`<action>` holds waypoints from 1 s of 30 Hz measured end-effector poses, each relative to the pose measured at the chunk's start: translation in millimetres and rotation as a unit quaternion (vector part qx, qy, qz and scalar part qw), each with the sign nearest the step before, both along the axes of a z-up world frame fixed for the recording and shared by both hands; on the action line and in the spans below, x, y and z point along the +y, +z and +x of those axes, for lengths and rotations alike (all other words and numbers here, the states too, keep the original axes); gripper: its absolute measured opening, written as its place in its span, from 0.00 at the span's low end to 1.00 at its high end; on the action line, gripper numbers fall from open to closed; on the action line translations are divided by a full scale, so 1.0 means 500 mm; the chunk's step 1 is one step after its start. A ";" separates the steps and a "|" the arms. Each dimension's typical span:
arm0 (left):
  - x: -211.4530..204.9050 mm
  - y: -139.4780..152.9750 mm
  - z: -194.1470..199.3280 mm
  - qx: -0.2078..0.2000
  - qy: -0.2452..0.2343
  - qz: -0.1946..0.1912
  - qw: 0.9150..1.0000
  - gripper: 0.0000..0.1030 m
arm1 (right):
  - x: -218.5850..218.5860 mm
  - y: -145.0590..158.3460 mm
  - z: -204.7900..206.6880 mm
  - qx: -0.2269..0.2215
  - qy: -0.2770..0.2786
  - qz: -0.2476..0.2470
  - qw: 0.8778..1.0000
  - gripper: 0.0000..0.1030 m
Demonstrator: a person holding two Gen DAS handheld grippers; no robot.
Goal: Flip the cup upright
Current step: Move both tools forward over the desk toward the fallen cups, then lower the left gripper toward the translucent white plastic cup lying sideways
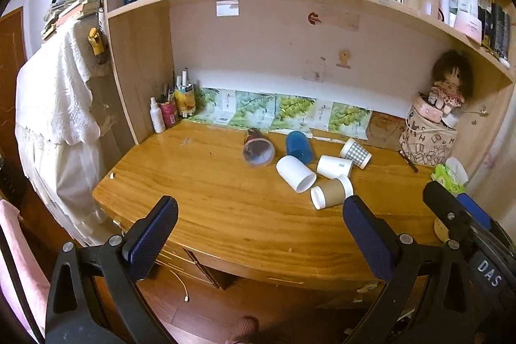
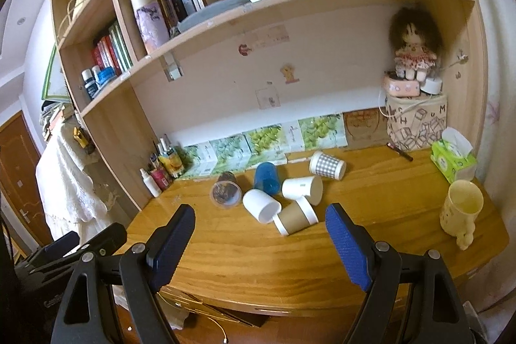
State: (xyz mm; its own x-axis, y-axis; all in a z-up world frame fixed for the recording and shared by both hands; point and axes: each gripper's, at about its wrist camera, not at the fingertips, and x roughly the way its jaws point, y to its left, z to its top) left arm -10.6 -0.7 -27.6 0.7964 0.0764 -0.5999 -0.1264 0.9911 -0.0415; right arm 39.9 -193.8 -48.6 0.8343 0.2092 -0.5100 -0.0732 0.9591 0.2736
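Note:
Several cups lie on their sides in a cluster on the wooden desk (image 1: 200, 199): a clear plastic cup (image 1: 258, 148), a blue cup (image 1: 299, 147), a white cup (image 1: 295, 173), a second white paper cup (image 1: 334, 166), a checked cup (image 1: 355, 152) and a brown-sleeved cup (image 1: 331, 191). The right wrist view shows the same cluster, with the brown-sleeved cup (image 2: 295, 217) nearest. My left gripper (image 1: 259, 226) is open and empty above the desk's front edge. My right gripper (image 2: 259, 239) is open and empty, short of the cups. It also shows at the right in the left wrist view (image 1: 458, 208).
A cream mug (image 2: 461, 210) stands upright at the desk's right. A green tissue box (image 2: 453, 155), a patterned fabric box (image 2: 417, 124) with a doll (image 2: 414, 49) on top stand at the back right. Bottles and a pen holder (image 1: 171, 108) stand at the back left. Bookshelves hang overhead.

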 end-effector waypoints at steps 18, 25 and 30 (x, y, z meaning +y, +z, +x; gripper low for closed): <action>0.066 -0.032 0.139 0.025 -0.031 -0.049 0.998 0.99 | 0.037 -0.037 0.109 0.057 0.010 0.024 0.998 0.81; 0.084 -0.031 0.227 0.031 -0.080 -0.046 0.995 0.98 | 0.061 -0.049 0.181 0.068 -0.015 0.037 0.997 0.81; 0.094 -0.036 0.296 0.040 -0.120 -0.042 0.991 0.98 | 0.074 -0.062 0.238 0.080 -0.042 0.050 0.995 0.81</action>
